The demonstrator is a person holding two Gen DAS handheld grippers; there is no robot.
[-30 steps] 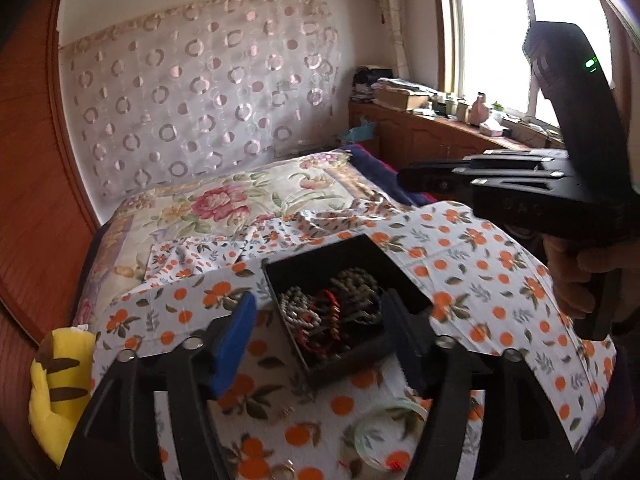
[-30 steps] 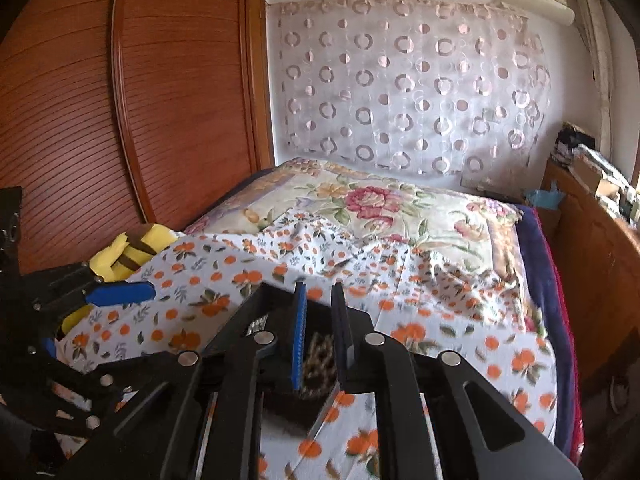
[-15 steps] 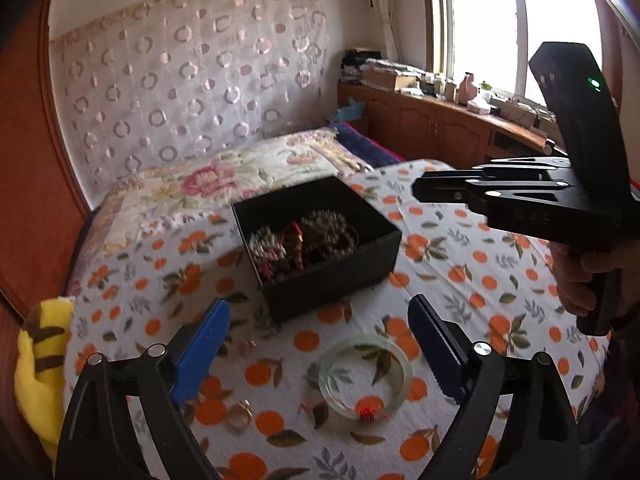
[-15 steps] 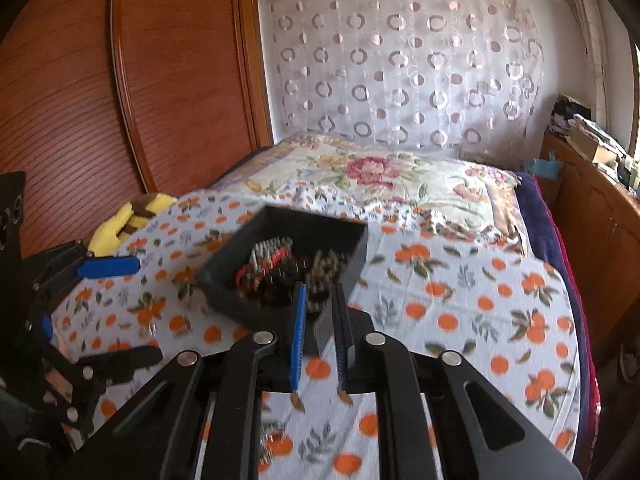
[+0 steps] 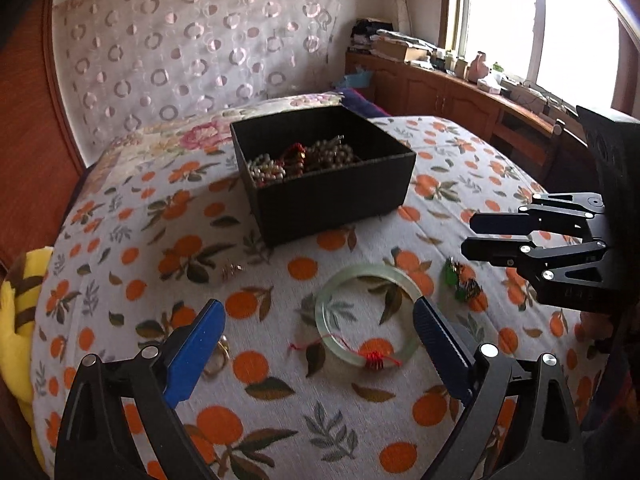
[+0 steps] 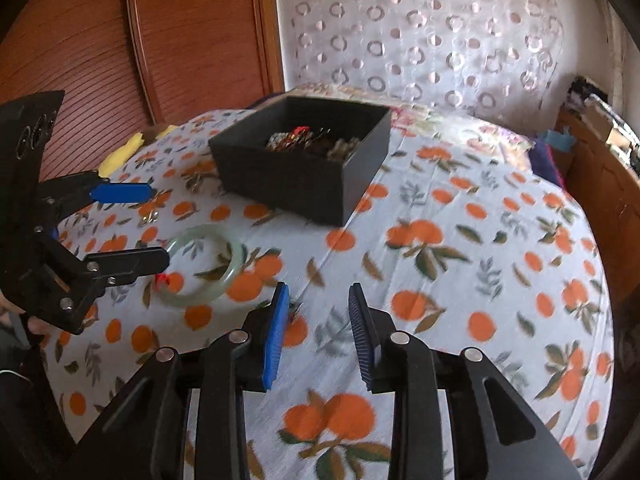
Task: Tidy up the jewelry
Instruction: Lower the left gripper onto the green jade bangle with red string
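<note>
I work over a bed spread with an orange-print cloth (image 5: 256, 276); a floral quilt (image 5: 208, 132) lies beyond it, under a circle-patterned curtain (image 5: 180, 52). A wooden panelled wall (image 6: 100, 40) closes one side, and a low cabinet (image 5: 452, 92) cluttered with small things runs beneath a bright window (image 5: 516, 16).

The black box (image 5: 332, 196) sits open on the cloth, holding a heap of beaded jewelry (image 5: 300, 160). Nearer me lies the jade bangle (image 5: 368, 312) with a red cord, flat on the cloth between the box and my left gripper (image 5: 316, 344). That gripper's jaws stand wide and have just been opening, nothing pressed between them; the bangle lies just ahead of the tips. My right gripper (image 6: 318, 332) is partly open, its jaws just parting, with only cloth between them.

A small gold ring (image 5: 216, 360) is half hidden behind the left blue pad (image 5: 192, 356). A coiled trinket (image 5: 232, 270) lies left of the bangle, and a green piece (image 5: 460, 280), perhaps a pendant, is too small to identify. A yellow plush (image 5: 20, 320) is cut off at the frame edge. The near cloth in the right wrist view is motion-blurred.
</note>
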